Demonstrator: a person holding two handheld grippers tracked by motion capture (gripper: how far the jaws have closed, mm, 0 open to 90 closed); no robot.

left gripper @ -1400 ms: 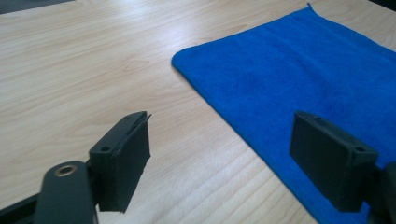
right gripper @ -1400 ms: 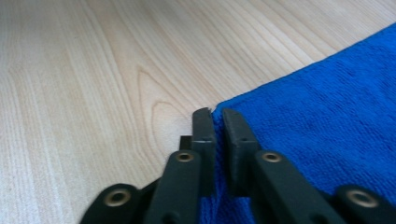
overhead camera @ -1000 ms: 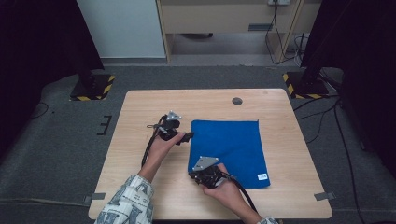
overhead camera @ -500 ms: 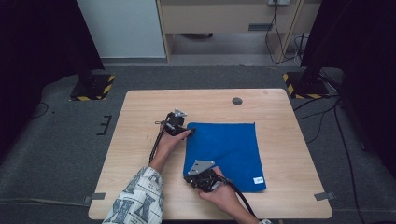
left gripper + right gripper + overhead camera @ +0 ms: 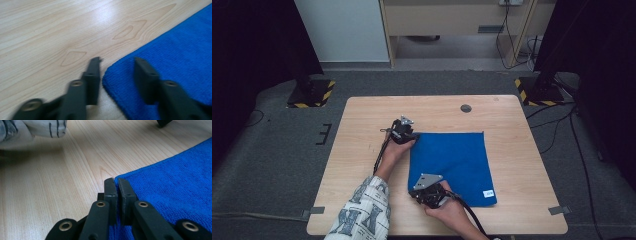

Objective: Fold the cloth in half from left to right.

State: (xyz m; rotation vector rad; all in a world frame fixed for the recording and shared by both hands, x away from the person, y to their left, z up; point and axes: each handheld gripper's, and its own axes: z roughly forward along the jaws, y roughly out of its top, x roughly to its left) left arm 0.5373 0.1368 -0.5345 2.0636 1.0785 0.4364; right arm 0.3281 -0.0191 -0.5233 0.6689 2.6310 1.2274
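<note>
A blue cloth (image 5: 452,160) lies flat on the wooden table (image 5: 362,150). My left gripper (image 5: 409,137) is at the cloth's far left corner. In the left gripper view its jaws (image 5: 117,61) stand apart and have just been closing, one on bare wood and the other over the cloth (image 5: 175,50), with the corner between them. My right gripper (image 5: 416,192) is at the near left corner. In the right gripper view the right gripper (image 5: 115,180) is shut, pinching the edge of the cloth (image 5: 175,182).
A small white label (image 5: 488,193) is on the cloth's near right corner. A dark round disc (image 5: 466,108) sits in the table near its far edge. A patterned sleeve (image 5: 37,127) lies left of the right gripper. Black stands flank the table.
My left hand has come down and toward the cloth's far left corner. The right gripper has stayed at the near left corner.
</note>
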